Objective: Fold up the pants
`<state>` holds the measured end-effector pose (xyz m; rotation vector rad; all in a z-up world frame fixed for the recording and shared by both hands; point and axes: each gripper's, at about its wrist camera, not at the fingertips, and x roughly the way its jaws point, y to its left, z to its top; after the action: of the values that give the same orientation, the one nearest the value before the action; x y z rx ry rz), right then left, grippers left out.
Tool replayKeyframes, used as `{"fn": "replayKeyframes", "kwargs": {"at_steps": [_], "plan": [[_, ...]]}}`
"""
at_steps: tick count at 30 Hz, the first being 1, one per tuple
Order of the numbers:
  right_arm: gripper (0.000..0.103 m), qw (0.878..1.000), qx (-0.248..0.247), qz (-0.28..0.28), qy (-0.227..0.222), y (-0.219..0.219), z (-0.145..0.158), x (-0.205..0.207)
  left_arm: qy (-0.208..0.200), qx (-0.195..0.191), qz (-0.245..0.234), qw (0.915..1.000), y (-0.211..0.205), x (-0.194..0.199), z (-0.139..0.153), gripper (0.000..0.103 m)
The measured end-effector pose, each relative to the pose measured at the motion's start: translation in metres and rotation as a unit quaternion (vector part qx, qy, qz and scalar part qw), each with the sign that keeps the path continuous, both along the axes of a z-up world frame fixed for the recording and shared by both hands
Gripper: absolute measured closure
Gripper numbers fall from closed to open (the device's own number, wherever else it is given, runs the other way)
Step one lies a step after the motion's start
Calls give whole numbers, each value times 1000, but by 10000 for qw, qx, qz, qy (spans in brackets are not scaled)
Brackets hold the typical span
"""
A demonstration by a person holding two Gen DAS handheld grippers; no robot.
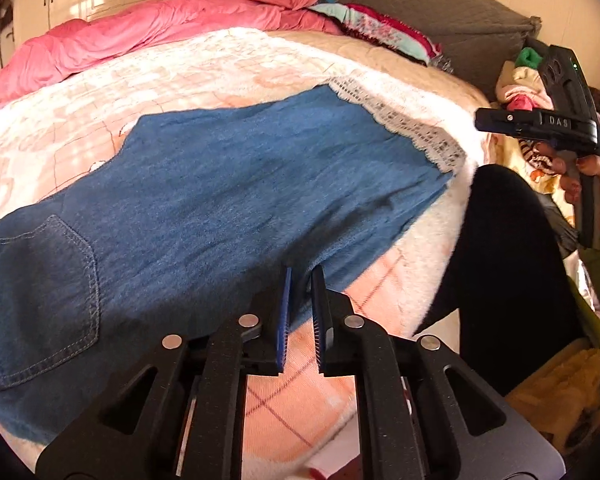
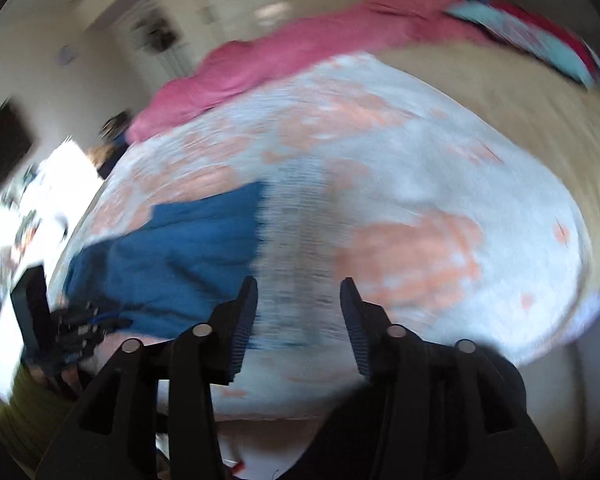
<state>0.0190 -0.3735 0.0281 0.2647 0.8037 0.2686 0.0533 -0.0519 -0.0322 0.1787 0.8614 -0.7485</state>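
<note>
Bare blanket (image 1: 148,76) lies beyond the pants (image 1: 204,184); pink quilt (image 1: 140,32) blocks the far edge.

Black grippers, ribbed blue fingers (image 1: 284,316).

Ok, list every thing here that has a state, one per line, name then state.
pants: spread flat on the bed, back pocket up, lace hem at the far end, not yet folded.
left tongs: nearly closed at the pants' near edge; grip on fabric unclear.
right tongs: open, empty, above the blanket; view blurred.
pink quilt: bunched along the bed's far side.
</note>
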Motion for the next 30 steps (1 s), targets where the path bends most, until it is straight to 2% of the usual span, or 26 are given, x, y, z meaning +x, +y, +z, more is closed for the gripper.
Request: {"fn": "replayKeyframes", "kwargs": {"at_steps": [6,8,10,11,13,14,15,16,18,20,22,23,24,25,27,30], "plan": [[60,9919,-257,1236,101,75,-11,34,30,-459,308,9985,30,-10,18,88],[60,9882,-503,1419,265,92,-24,48,-43,-575,708,9958,53,-12,30,79],[60,9847,-600,1545,530,100,-40,54,-109,-616,1251,9902,78,-12,39,57],[60,9826,-700,1574,694,102,-52,56,-160,-629,1712,9831,98,-12,45,54],[60,9827,-718,1620,535,102,-58,50,-244,-614,2322,9704,125,-10,52,46],[60,9831,-680,1624,492,100,-59,48,-283,-503,2793,9585,144,-7,54,42],[60,9836,-634,1619,485,98,-59,47,-267,-432,3065,9505,155,-4,53,36],[60,9844,-543,1599,497,94,-59,46,-157,-345,3417,9391,169,4,50,35],[60,9843,-533,1607,501,89,-60,45,75,-328,3842,9227,189,18,41,35],[59,9843,-595,1593,476,91,-57,43,236,-140,4135,9101,197,30,30,33],[53,9848,-717,1532,386,92,-52,40,324,-8,4232,9055,196,38,20,31],[49,9849,-761,1513,362,96,-51,41,377,-100,4227,9054,193,41,16,32],[48,9846,-770,1524,370,96,-52,41,406,-219,4187,9070,191,41,12,51],[48,9841,-789,1540,395,96,-54,40,409,-199,4179,9074,186,43,9,60],[48,9840,-795,1528,446,97,-58,42,170,28,4176,9085,181,40,13,65],[48,9834,-824,1552,464,97,-56,40,-76,-155,4235,9058,193,36,28,67]]}}
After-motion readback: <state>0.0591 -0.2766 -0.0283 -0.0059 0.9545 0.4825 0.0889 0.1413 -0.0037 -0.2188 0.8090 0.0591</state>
